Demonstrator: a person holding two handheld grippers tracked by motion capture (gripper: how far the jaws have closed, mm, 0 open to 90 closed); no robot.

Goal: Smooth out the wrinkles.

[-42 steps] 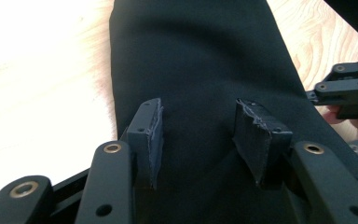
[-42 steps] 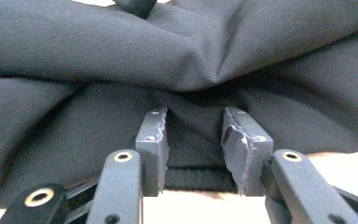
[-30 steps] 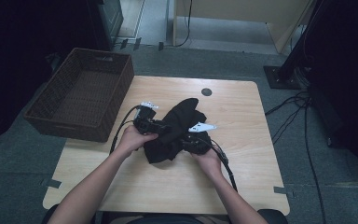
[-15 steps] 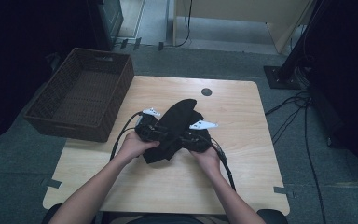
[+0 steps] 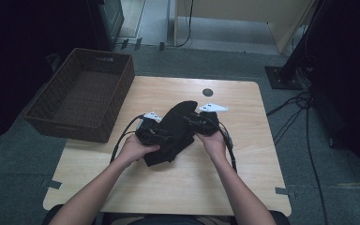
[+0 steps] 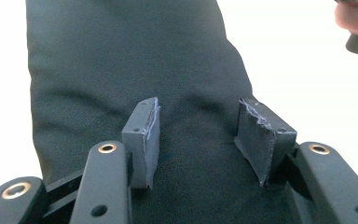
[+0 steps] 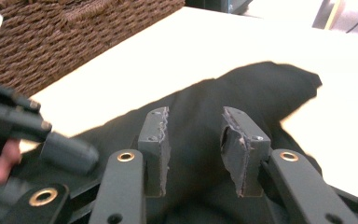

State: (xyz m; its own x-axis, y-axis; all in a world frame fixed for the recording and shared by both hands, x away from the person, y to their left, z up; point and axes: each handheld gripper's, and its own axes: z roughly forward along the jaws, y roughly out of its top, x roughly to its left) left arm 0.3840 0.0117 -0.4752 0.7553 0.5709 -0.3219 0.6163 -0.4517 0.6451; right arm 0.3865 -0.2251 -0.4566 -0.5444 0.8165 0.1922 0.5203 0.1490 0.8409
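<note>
Both grippers' jaws apart over blk cloth

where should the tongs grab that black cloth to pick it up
Probably the narrow end of the black cloth that points toward the far edge of the table. It lies flat and thin there, with bare wood around it, so open jaws can slide in from the far right side. The near end is bunched thicker. Both the left tongs and the right tongs stand open over the cloth.

The high view was dim and murky at its edges, while the bench glared blown-out white in the left gripper view, the nearest tongs soft.
</note>
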